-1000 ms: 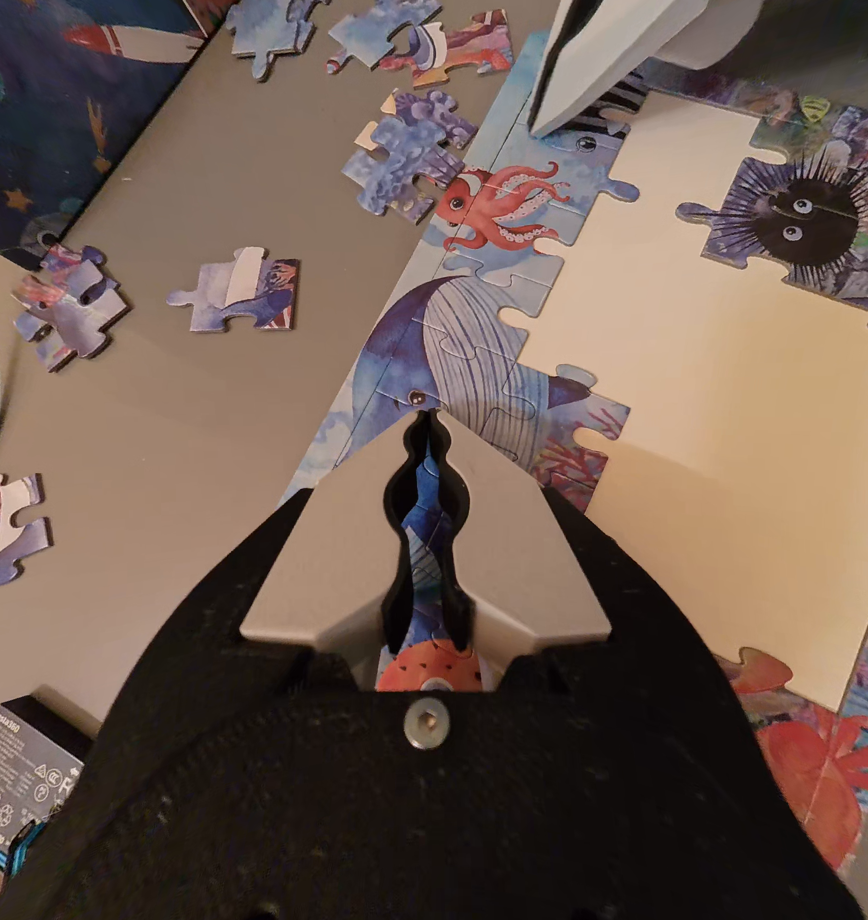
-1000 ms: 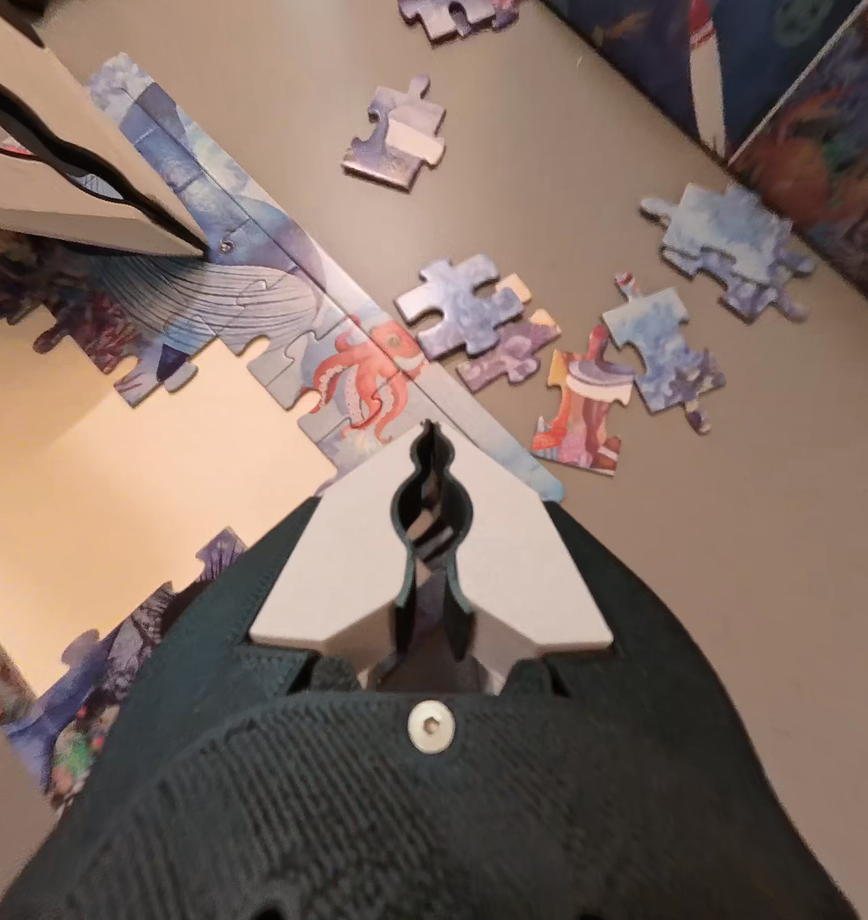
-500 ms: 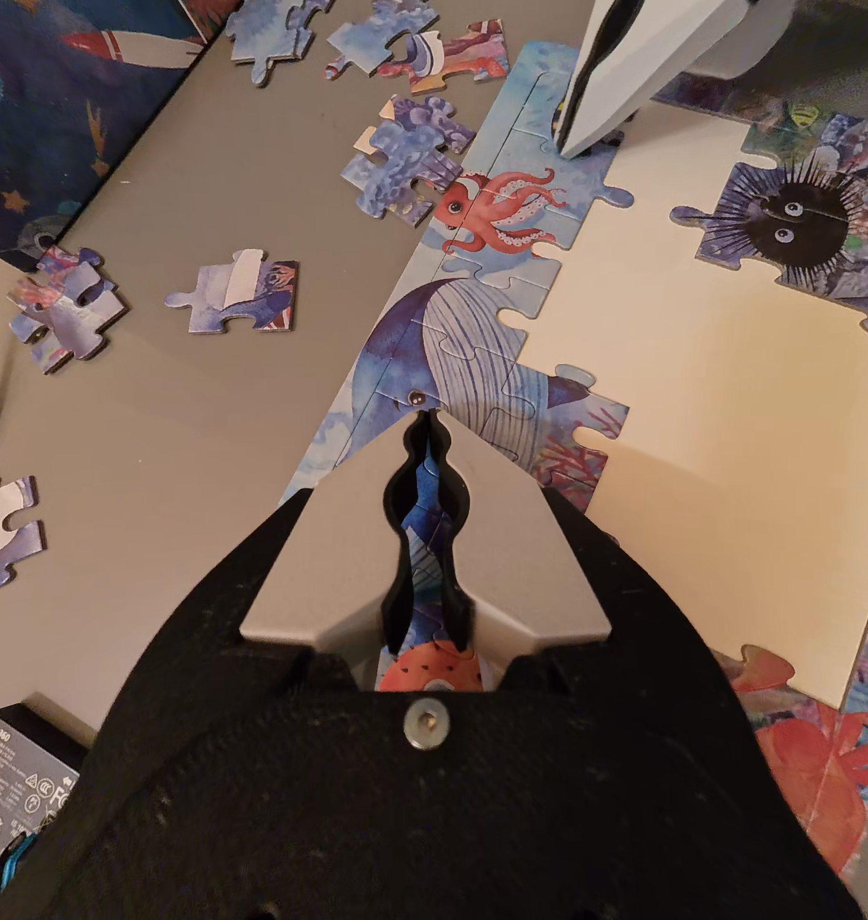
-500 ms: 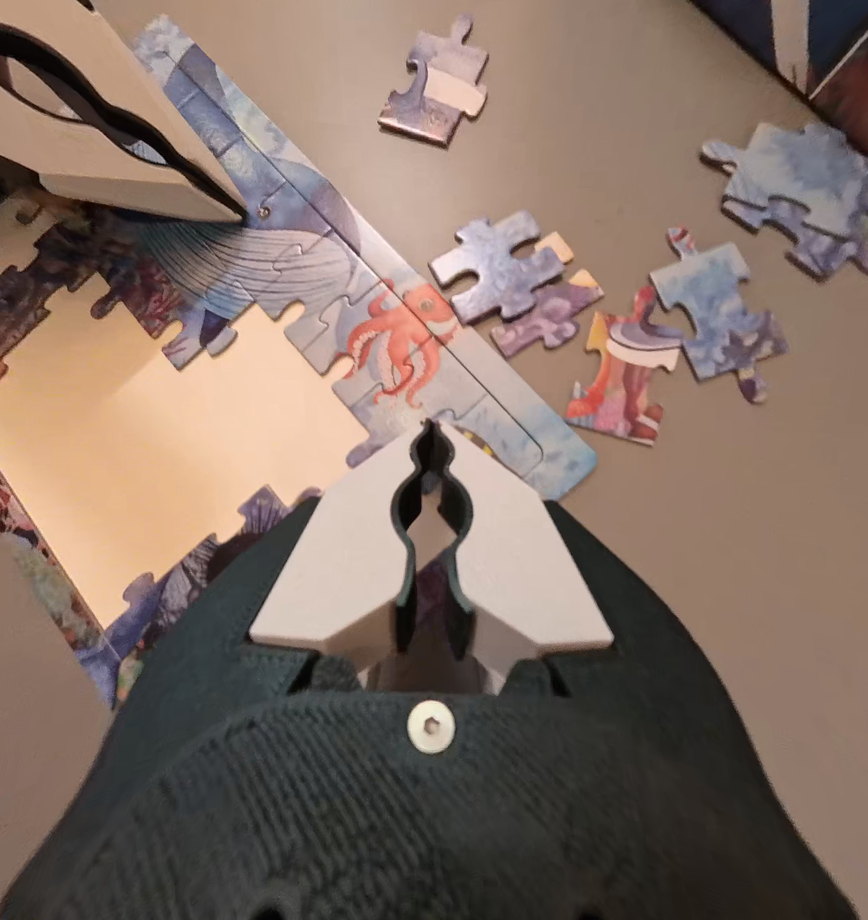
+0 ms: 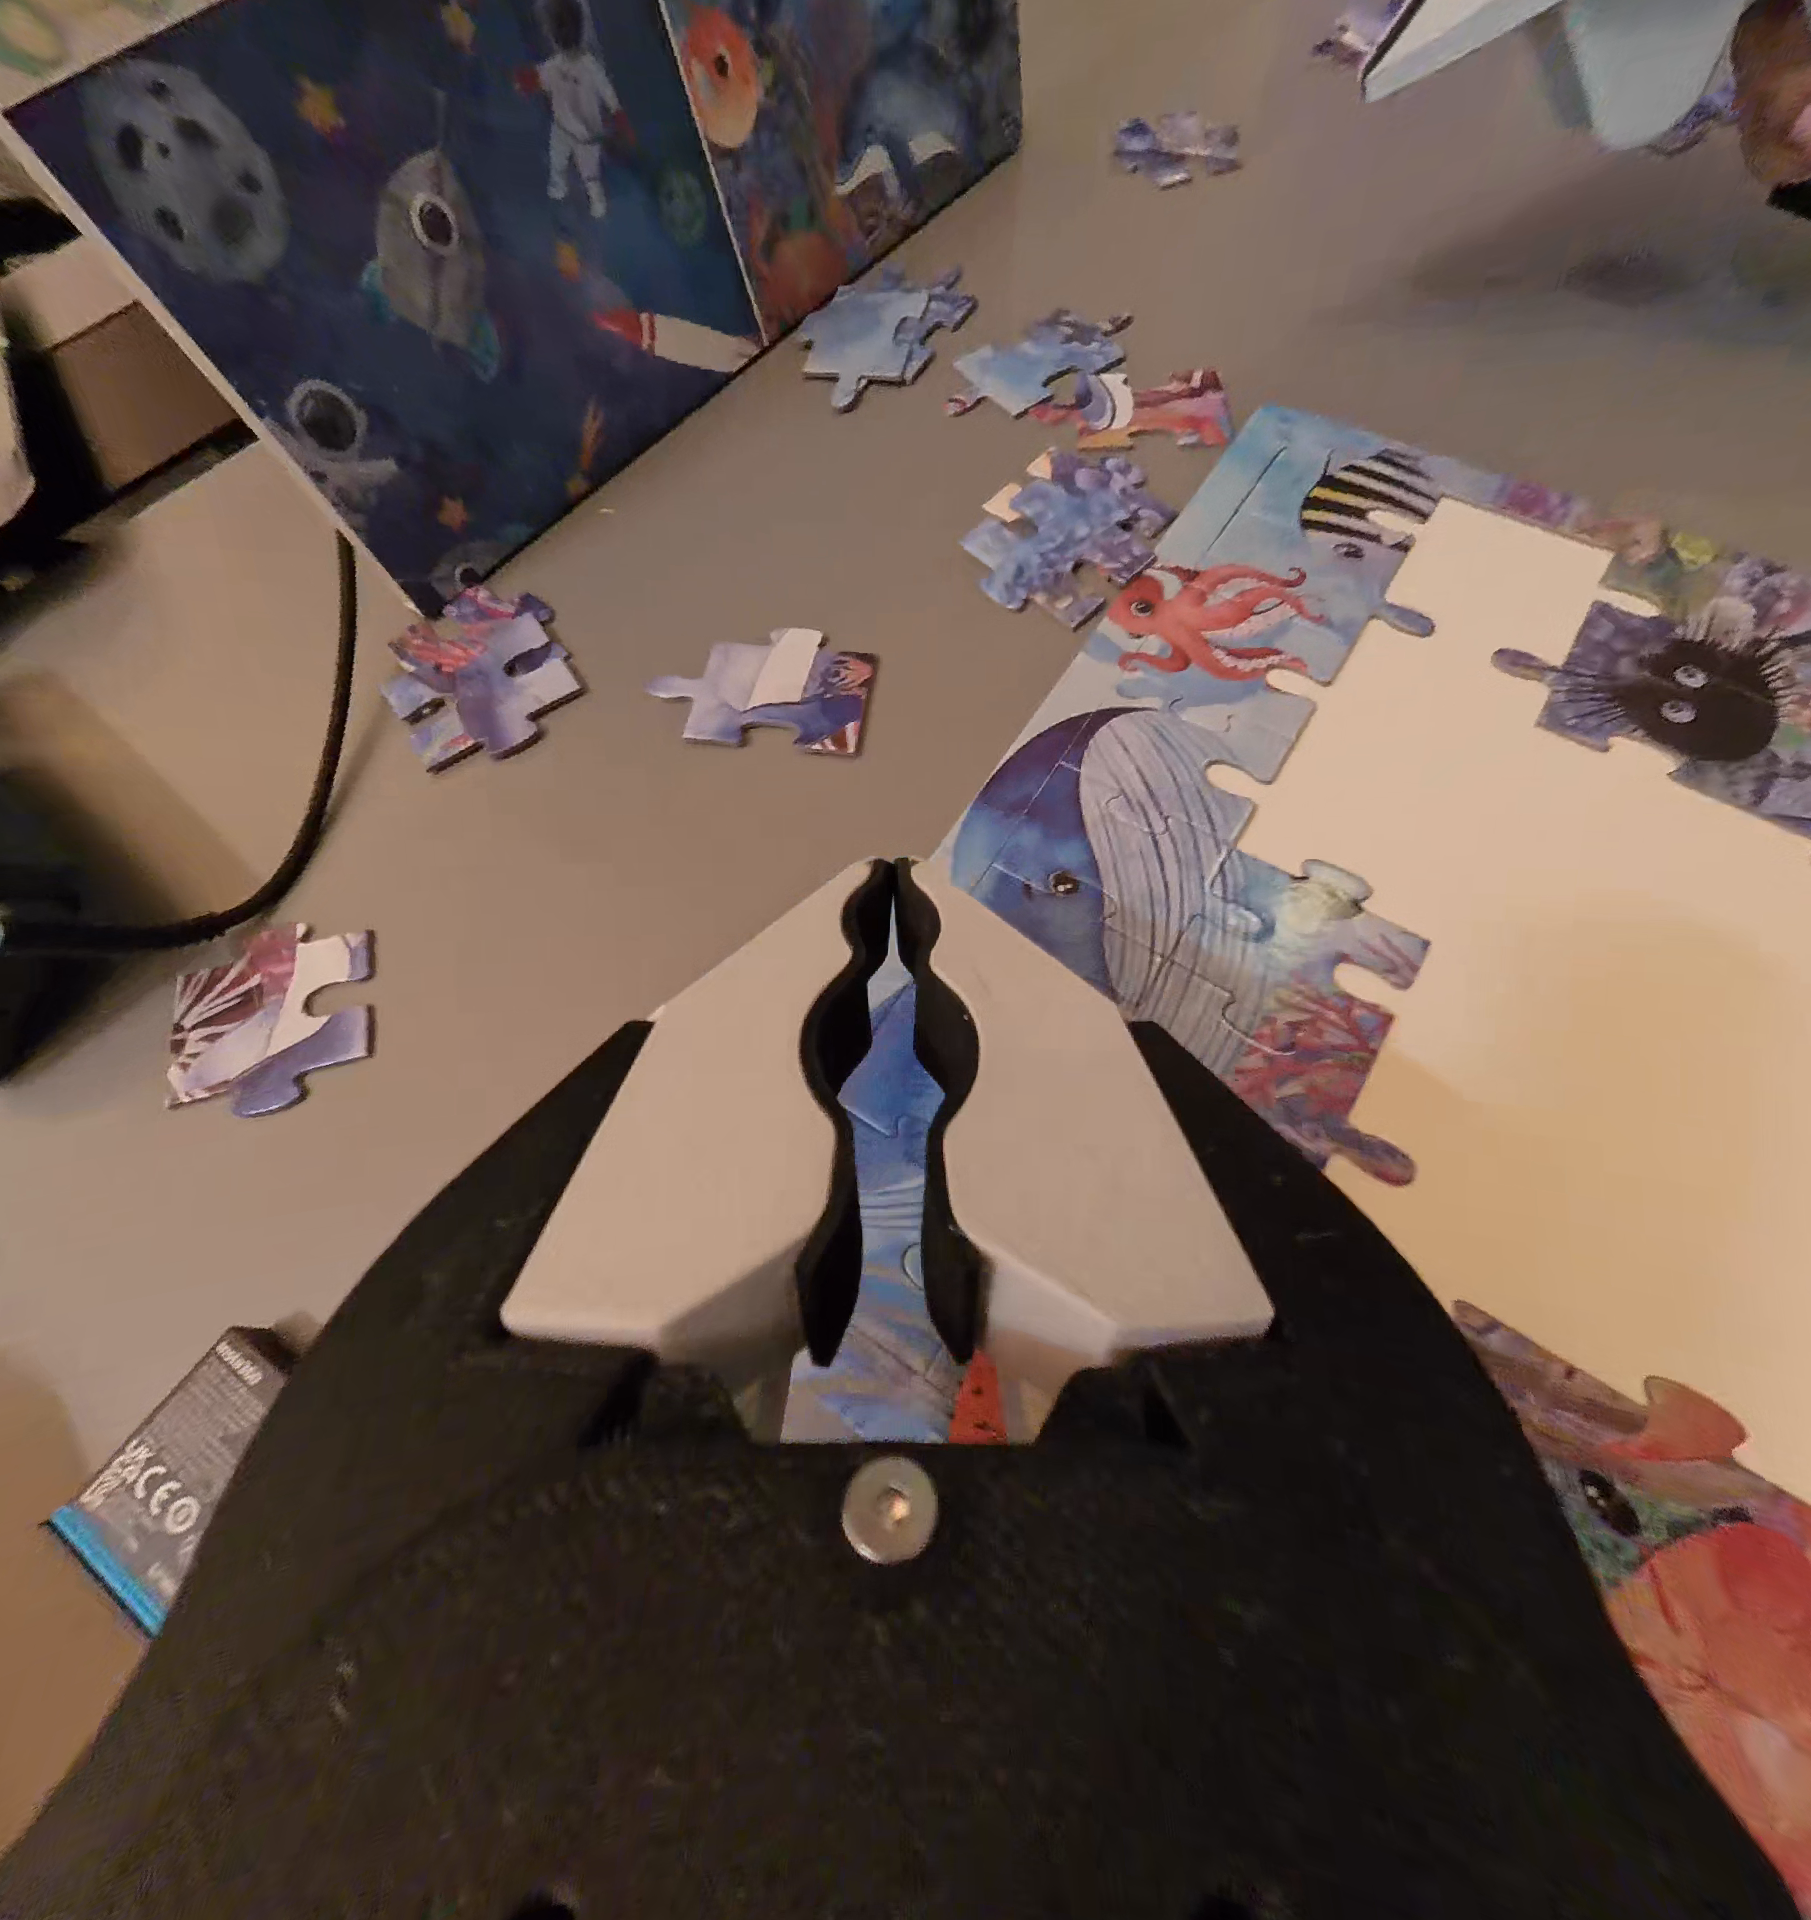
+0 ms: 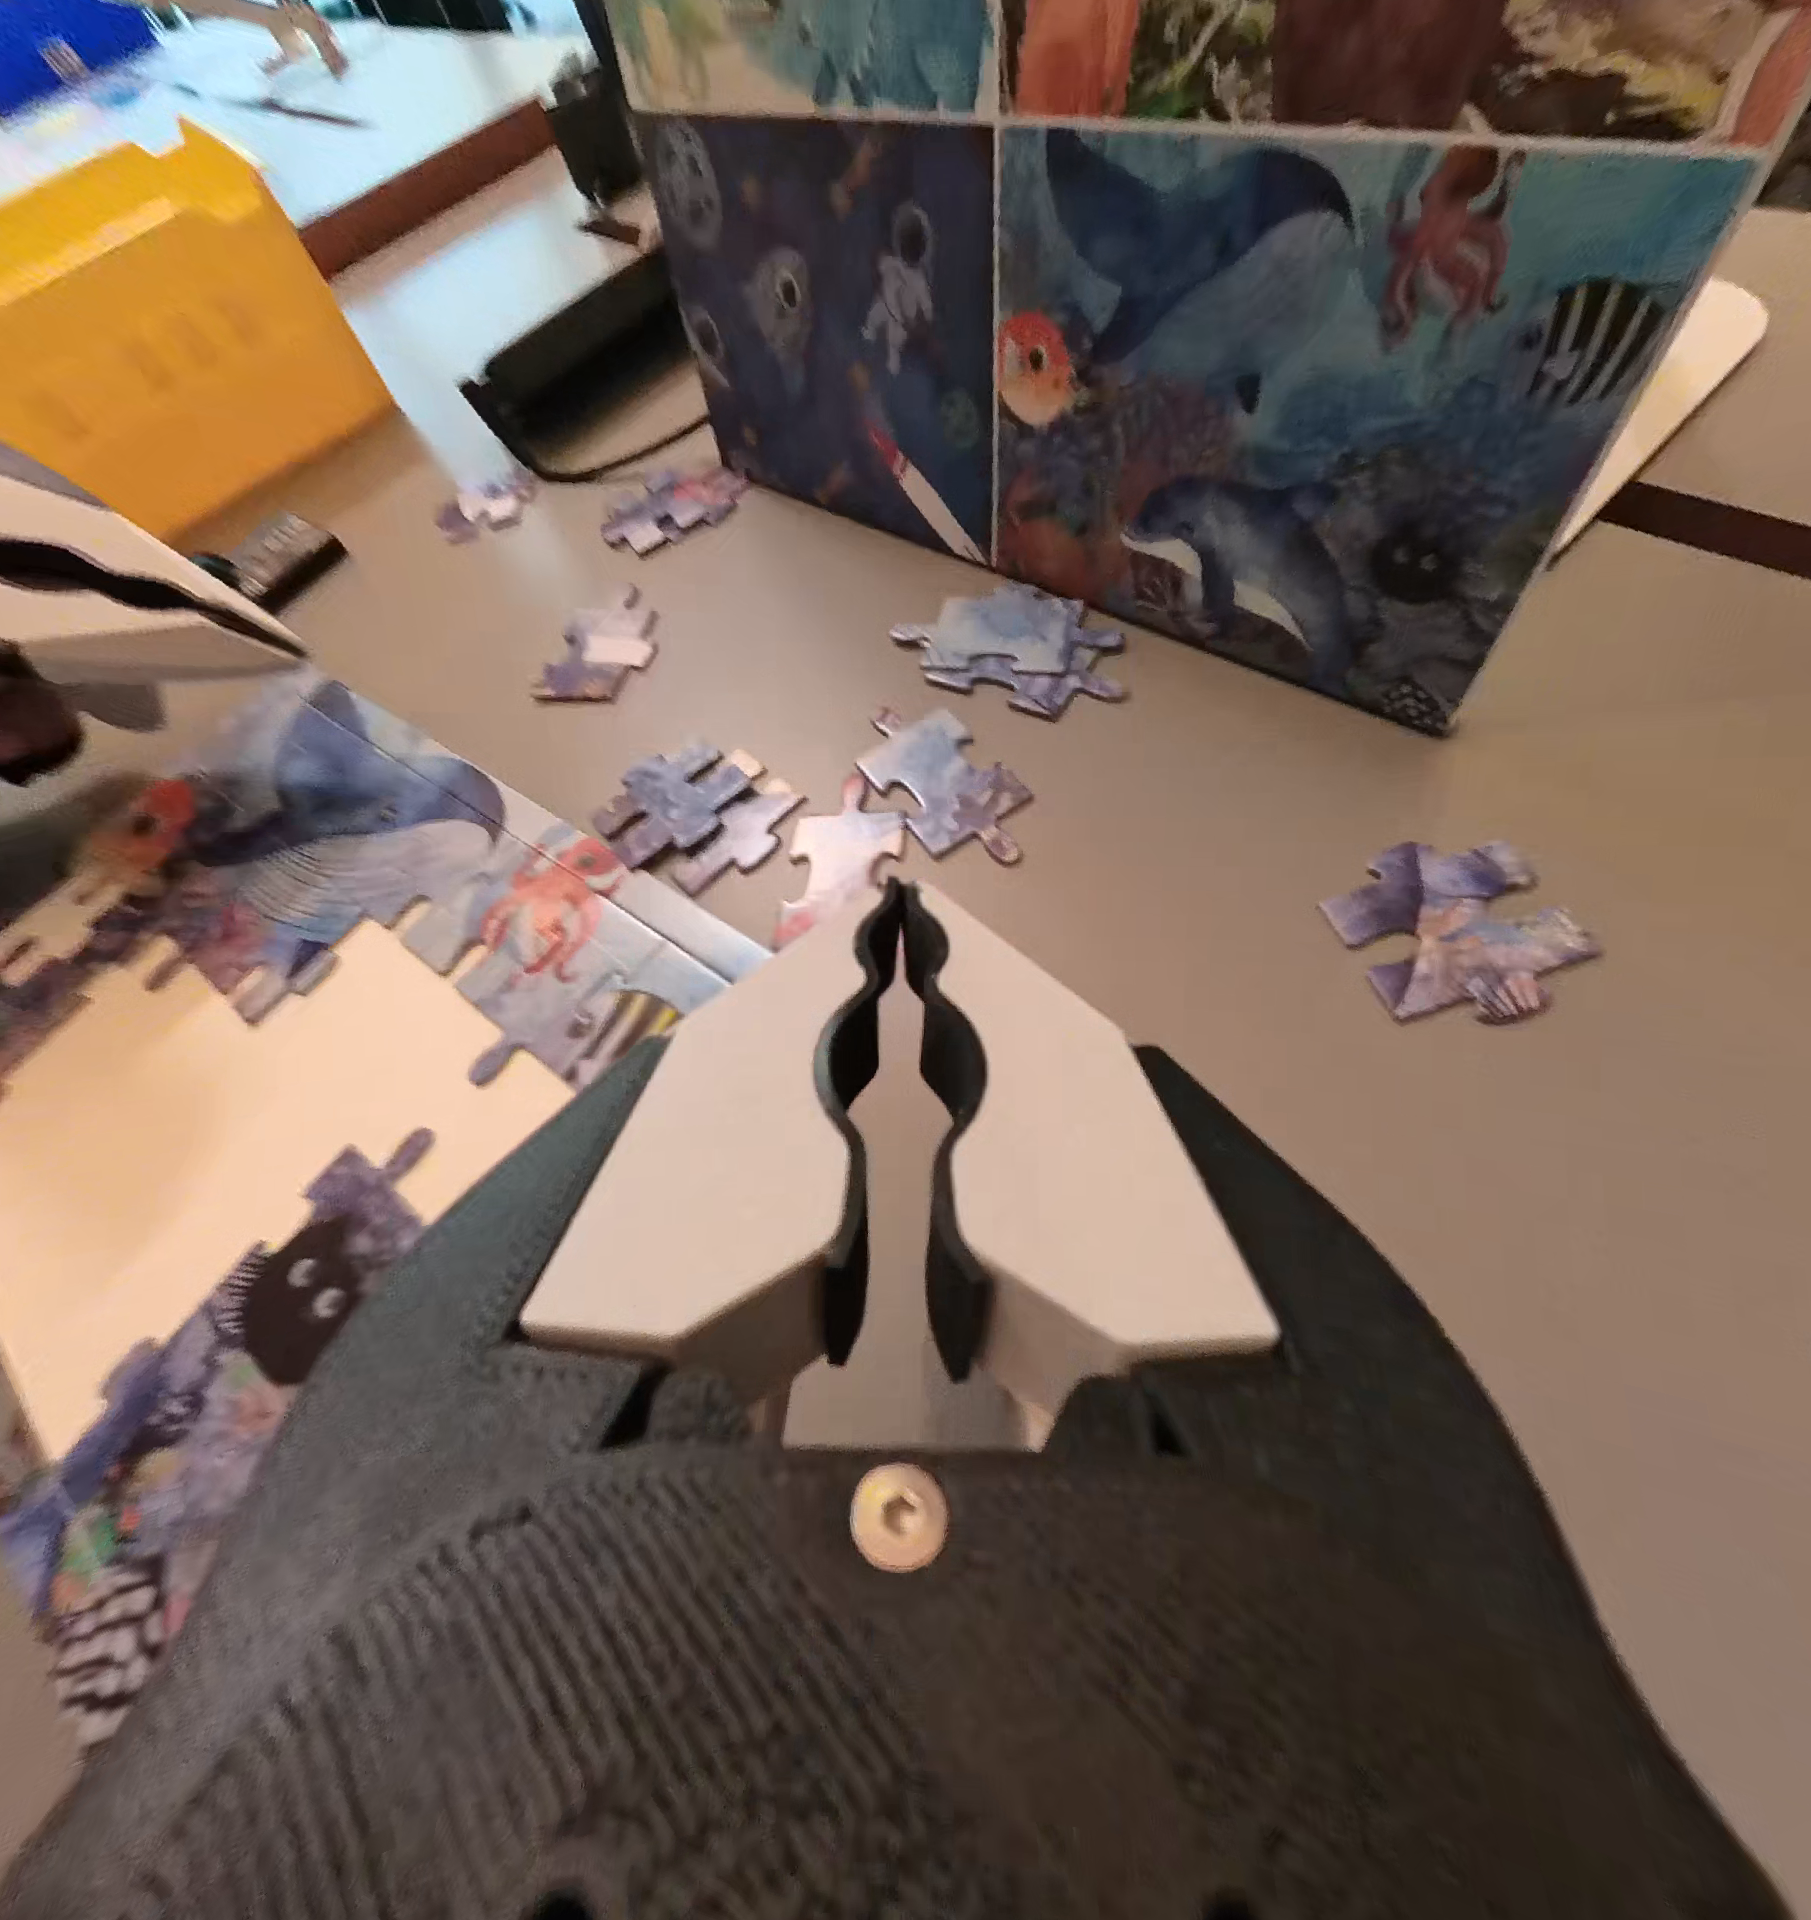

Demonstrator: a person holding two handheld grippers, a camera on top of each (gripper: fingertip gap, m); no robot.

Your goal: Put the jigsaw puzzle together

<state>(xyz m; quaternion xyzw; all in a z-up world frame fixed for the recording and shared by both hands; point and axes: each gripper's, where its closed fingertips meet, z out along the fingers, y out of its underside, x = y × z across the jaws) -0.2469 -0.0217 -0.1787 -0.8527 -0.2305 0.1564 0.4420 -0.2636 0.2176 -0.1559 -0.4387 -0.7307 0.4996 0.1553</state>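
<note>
Half-built sea-creature jigsaw puzzle (image 5: 1171,831) (centre bare), loose pieces (image 5: 766,701) beside.

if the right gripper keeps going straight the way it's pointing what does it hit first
Probably the loose pale puzzle piece lying on the table just past the shut tips of the right gripper, with a blue piece next behind it. Depth is unclear, so it might pass above them.
</note>
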